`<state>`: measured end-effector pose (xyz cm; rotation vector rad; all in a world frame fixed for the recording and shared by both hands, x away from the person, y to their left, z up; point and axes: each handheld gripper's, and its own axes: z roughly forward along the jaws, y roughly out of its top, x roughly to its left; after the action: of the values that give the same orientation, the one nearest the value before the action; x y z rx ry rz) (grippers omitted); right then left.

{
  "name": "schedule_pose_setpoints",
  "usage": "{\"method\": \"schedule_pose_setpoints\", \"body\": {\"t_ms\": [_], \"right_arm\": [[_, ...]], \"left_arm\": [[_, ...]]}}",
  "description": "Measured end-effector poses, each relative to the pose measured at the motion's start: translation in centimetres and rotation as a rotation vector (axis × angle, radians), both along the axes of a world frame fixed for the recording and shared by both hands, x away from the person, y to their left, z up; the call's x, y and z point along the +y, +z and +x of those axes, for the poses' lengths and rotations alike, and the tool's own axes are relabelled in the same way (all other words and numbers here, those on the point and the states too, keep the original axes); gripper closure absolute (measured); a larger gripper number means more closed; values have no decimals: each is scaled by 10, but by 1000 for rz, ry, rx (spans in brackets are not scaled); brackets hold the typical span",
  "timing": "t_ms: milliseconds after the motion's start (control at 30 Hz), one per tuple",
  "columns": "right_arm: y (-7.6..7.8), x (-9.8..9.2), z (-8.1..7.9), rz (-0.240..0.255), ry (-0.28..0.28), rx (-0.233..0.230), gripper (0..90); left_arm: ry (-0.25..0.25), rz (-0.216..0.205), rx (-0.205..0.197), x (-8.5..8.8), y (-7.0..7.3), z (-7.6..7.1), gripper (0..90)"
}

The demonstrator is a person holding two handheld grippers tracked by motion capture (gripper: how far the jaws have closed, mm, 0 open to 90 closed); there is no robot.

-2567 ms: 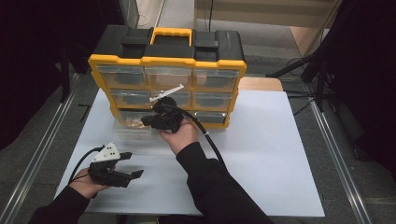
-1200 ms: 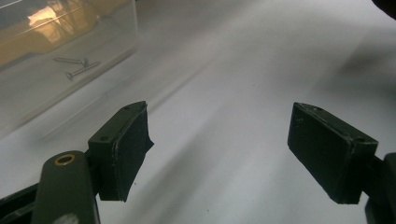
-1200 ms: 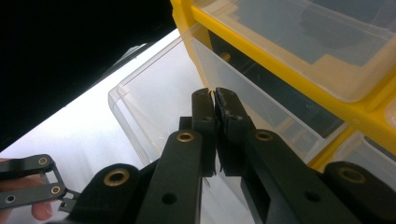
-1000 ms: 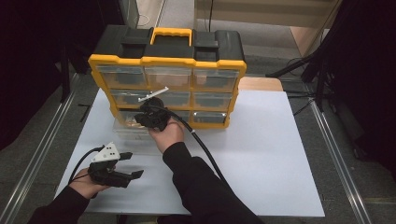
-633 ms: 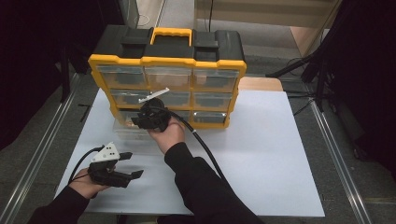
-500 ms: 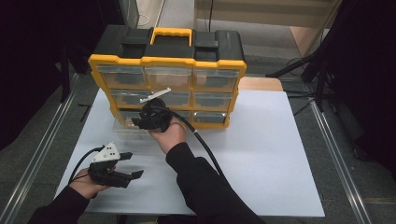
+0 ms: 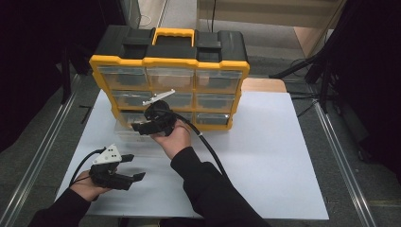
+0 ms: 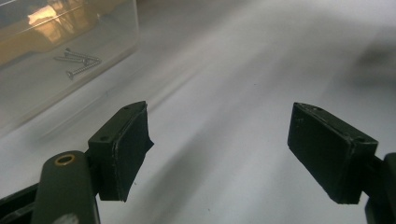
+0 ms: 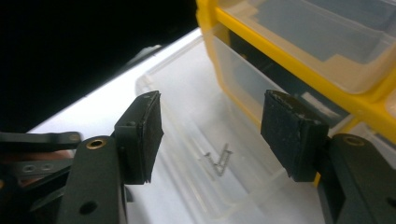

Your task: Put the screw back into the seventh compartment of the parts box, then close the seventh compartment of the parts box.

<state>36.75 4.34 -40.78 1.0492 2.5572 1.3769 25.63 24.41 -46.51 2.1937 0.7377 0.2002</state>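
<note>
My left claw [image 7: 126, 166] rests wide open and empty on the white mat [image 7: 265, 156]. Beside it the clear drawer [image 9: 187, 121], pulled from the yellow organizer [image 7: 170, 61], holds screws [image 9: 219, 161]; my right claw [image 9: 210, 133], jaws just opening, hovers empty above them.

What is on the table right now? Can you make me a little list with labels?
organizer: yellow and black organizer standing at the back of the white table
drawer: clear drawer pulled out, lying on the table in front of it
screws: a few screws lying in the drawer
right gripper: right gripper above the drawer, jaws just opened, nothing between them
left gripper: left gripper open, empty, low over the table
</note>
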Motion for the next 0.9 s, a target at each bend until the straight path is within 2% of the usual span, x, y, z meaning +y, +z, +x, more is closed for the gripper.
{"method": "schedule_pose_setpoints", "body": {"t_ms": [133, 367, 900], "right_arm": [[0, -2, -4, 31, 6, 0, 394], [-2, -6, -9, 21, 3, -3, 396], [1, -15, -21, 41, 0, 7, 406]], "left_arm": [[-4, 0, -4, 0, 0, 0, 207], [-2, 2, -2, 0, 0, 0, 207], [0, 4, -1, 0, 0, 1, 207]]}}
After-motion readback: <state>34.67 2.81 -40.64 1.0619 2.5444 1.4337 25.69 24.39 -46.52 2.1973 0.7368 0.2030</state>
